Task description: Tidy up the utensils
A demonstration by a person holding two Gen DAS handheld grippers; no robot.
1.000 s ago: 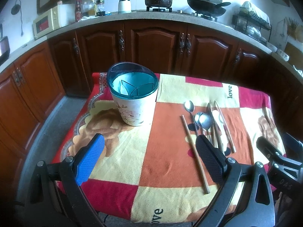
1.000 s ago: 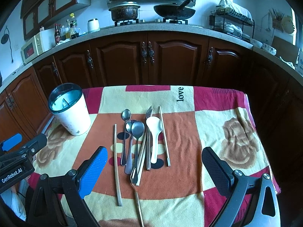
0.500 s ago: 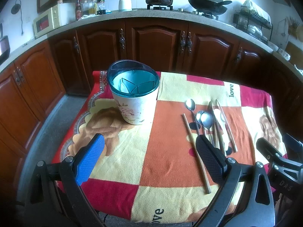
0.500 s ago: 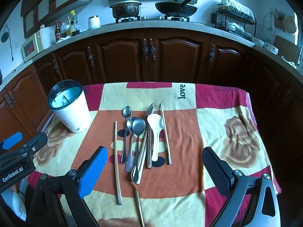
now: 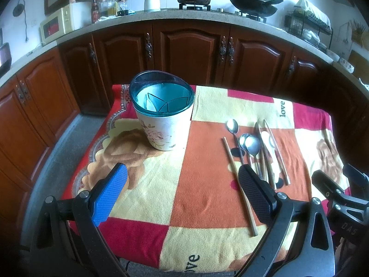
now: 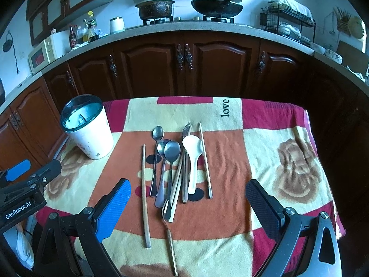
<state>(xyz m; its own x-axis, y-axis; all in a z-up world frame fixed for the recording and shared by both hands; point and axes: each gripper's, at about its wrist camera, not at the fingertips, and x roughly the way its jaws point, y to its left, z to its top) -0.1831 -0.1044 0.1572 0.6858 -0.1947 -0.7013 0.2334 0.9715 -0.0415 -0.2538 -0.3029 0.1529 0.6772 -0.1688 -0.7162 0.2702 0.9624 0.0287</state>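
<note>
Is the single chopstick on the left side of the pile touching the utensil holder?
Apart. In the right wrist view, the chopstick lies flat on the cloth, and a clear strip of orange cloth separates its far end from the base of the utensil holder.

Dark pot (image 6: pixel 156 6) on stove, wok (image 6: pixel 216 7) just right of it. Microwave (image 6: pixel 42 53), bottles (image 6: pixel 84 34) left along counter; dish rack (image 6: pixel 288 26) far right.

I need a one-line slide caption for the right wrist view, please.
Open right gripper above utensils lying on a patchwork tablecloth; empty utensil holder stands upright at left.
</note>
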